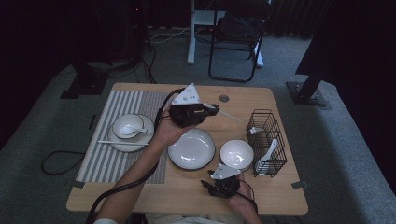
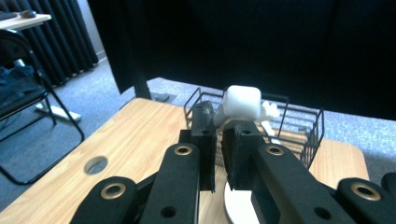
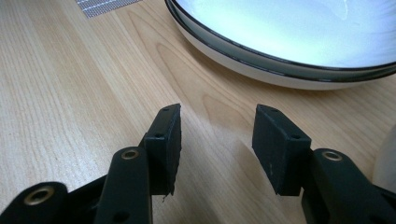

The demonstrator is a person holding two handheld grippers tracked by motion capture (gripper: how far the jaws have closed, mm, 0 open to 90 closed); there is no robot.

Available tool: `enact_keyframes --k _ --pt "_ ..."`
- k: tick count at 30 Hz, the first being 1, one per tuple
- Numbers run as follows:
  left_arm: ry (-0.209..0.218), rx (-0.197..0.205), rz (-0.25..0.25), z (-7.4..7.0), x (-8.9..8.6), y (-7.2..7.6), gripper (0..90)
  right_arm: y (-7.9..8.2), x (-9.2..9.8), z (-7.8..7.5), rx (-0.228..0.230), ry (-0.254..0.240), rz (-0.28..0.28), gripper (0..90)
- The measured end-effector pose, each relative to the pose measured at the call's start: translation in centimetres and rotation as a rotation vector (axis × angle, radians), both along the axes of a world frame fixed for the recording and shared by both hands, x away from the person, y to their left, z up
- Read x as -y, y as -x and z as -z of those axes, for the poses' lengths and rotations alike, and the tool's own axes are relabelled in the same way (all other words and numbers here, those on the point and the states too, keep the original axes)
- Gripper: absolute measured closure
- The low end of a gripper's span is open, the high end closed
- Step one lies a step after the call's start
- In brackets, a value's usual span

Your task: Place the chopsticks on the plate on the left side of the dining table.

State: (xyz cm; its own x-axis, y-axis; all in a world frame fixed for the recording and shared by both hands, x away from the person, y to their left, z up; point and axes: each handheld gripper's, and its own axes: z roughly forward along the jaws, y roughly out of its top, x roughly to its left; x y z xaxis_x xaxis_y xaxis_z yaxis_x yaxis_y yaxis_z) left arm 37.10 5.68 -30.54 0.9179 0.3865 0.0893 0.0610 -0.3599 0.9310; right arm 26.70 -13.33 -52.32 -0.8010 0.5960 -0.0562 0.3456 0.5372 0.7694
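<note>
Left tongs [image 1: 208, 108]: clamped on a white spoon [image 2: 240, 103], held up over the counter [image 1: 196, 191] past the far rim of the big plate [image 1: 191, 148]. Spoon handle pokes out toward the wire rack [image 1: 268, 140].
Spoon up close: in my left gripper view the white handle end sticks out right beyond the pads, with the rack behind it.
Right tongs [image 1: 219, 185]: apart, nothing between them, sitting low at the near edge of the counter, just in front of the small bowl [image 1: 236, 154].
Right gripper view: bare wood between the pads [image 3: 163, 140], plate rim [image 3: 261, 65] just ahead.
Rack: another white spoon [image 1: 267, 156] leaning inside.
Far left: bowl with a spoon [image 1: 128, 127] on a plate, on the striped mat [image 1: 105, 158].
</note>
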Motion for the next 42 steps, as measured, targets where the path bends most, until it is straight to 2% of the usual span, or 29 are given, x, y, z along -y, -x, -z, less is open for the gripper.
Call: enact_keyframes --k 2,3,4,9,11,12,16,19,21,22,26,27,31,38,42 --pt "0.000 0.000 -0.005 0.2 -0.4 0.0 84.7 0.0 0.0 -0.1 0.001 -0.002 -0.001 51.7" --pt "0.004 -0.009 -0.015 0.5 -1.2 0.1 84.7 0.0 0.0 -0.3 0.005 -0.001 -0.003 51.7" --pt "0.004 -0.009 -0.015 0.5 -1.2 0.1 84.7 0.0 0.0 -0.3 0.007 -0.002 -0.004 51.8" --pt "0.009 -0.038 -0.038 1.7 -3.5 0.2 84.7 0.1 0.0 -1.0 0.020 0.002 -0.017 52.7" --pt "0.013 -0.044 -0.040 1.9 -3.8 0.3 84.7 0.1 0.0 -1.2 0.022 0.003 -0.020 53.2" --pt "0.005 -0.054 -0.045 2.3 -4.6 0.4 84.7 0.2 0.0 -1.5 0.030 0.006 -0.033 54.8" --pt "-0.001 -0.068 -0.062 2.9 -5.6 0.7 84.7 0.2 -0.1 -1.9 0.043 0.017 -0.053 55.4" --pt "0.002 -0.080 -0.076 3.6 -6.8 1.0 84.7 0.1 -0.1 -2.8 0.054 0.023 -0.076 55.3" --pt "0.002 -0.080 -0.076 3.6 -6.8 1.0 84.6 0.0 -0.1 -3.1 0.058 0.020 -0.080 55.2" --pt "-0.001 -0.085 -0.083 4.0 -7.6 1.4 84.7 -0.1 -0.2 -3.7 0.067 0.022 -0.090 54.9" --pt "-0.009 -0.091 -0.092 4.5 -8.4 1.8 84.7 -0.2 -0.3 -4.7 0.078 0.040 -0.122 53.7" --pt "-0.017 -0.096 -0.106 4.7 -8.9 2.1 84.7 -0.4 -0.4 -5.4 0.092 0.056 -0.142 53.7" --pt "-0.018 -0.105 -0.122 5.3 -10.1 2.6 84.6 -0.8 -0.7 -6.4 0.118 0.075 -0.175 54.0" --pt "-0.004 -0.112 -0.145 5.9 -11.7 3.4 84.7 -1.7 -1.2 -7.9 0.139 0.082 -0.204 54.9" --pt "0.004 -0.110 -0.154 6.0 -12.7 4.0 84.6 -2.5 -1.4 -8.7 0.143 0.076 -0.223 58.5"
